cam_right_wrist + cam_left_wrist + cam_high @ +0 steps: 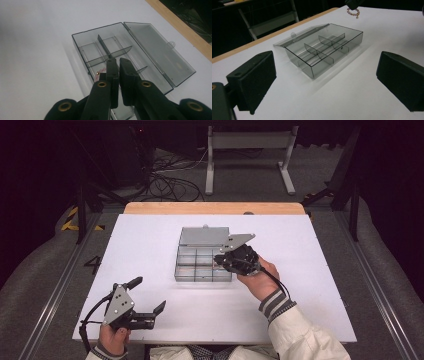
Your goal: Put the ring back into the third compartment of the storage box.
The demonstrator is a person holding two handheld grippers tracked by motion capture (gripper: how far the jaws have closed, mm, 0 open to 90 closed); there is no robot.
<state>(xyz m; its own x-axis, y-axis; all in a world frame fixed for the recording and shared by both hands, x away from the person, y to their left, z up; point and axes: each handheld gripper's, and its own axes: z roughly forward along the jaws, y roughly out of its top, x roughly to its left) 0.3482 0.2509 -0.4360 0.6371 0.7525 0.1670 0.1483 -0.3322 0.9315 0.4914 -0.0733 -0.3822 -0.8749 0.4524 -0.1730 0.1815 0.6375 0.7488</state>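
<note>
High view: cables [165, 182] behind table [150, 235].

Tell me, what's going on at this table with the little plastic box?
A person holds a gripper in each hand. The right gripper hangs over the clear divided box, whose lid lies open, and its jaws are nearly closed on a small pink beaded bracelet dangling above the compartments. The left gripper rests open near the table's front edge, pointing at the box and holding nothing.

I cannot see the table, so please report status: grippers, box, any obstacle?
Left hand-held gripper open, idle near table edge. Right hand-held gripper shut on bracelet, above open divider box. No obstacle.
</note>
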